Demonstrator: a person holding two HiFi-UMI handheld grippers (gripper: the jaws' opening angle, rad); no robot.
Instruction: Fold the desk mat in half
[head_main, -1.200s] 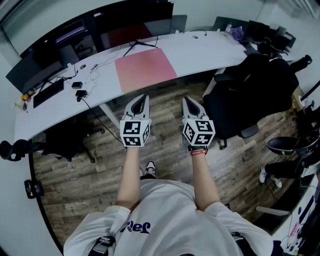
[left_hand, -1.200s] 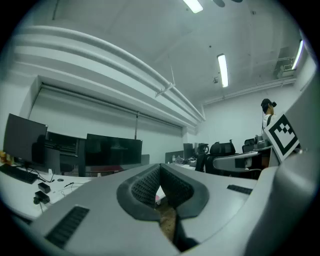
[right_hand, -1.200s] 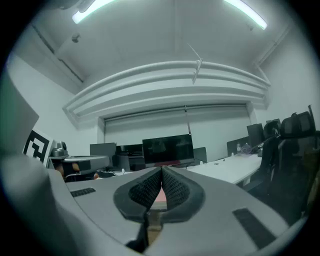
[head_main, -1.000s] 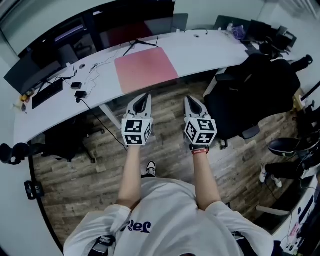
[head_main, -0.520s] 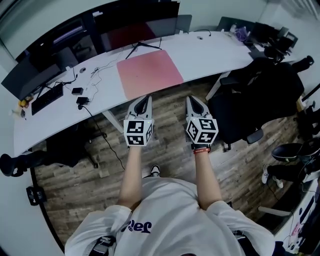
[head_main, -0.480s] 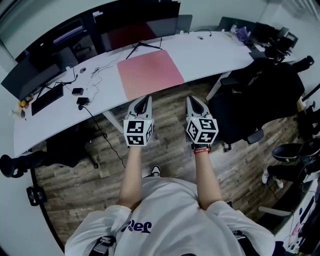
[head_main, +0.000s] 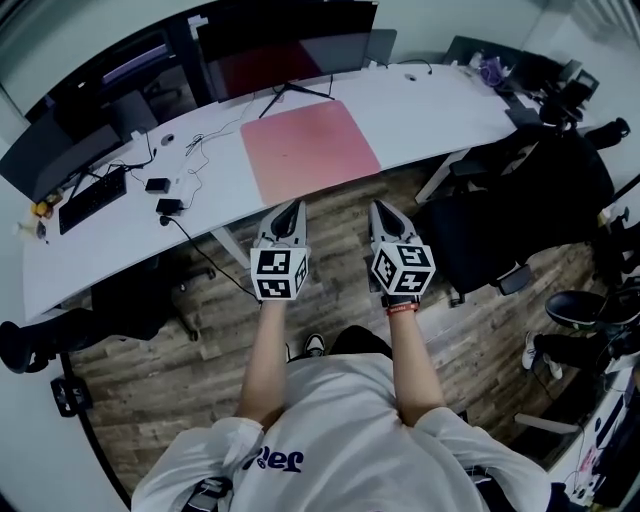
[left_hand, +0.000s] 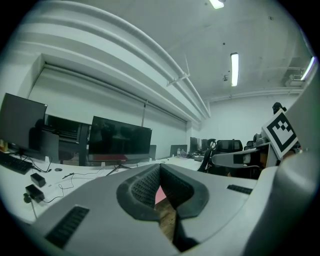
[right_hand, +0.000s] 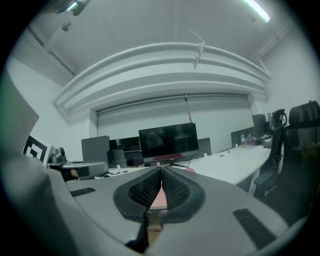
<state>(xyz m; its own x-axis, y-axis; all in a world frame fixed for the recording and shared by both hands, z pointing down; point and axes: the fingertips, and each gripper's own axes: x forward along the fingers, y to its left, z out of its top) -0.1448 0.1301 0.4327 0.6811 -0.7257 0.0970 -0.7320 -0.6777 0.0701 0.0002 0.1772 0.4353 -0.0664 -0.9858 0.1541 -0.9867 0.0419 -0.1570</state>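
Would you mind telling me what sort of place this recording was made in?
Most likely an open-plan office: a long white desk carrying a large monitor and a keyboard, with a black office chair beside it.

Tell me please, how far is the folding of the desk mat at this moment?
Done: nothing yet; the pink desk mat lies flat and unfolded on the white desk. In hand: nothing; the left hand-held gripper and right hand-held gripper are shut and empty, over the wooden floor, short of the desk. Left: reach the mat, grip an edge, fold it in half.
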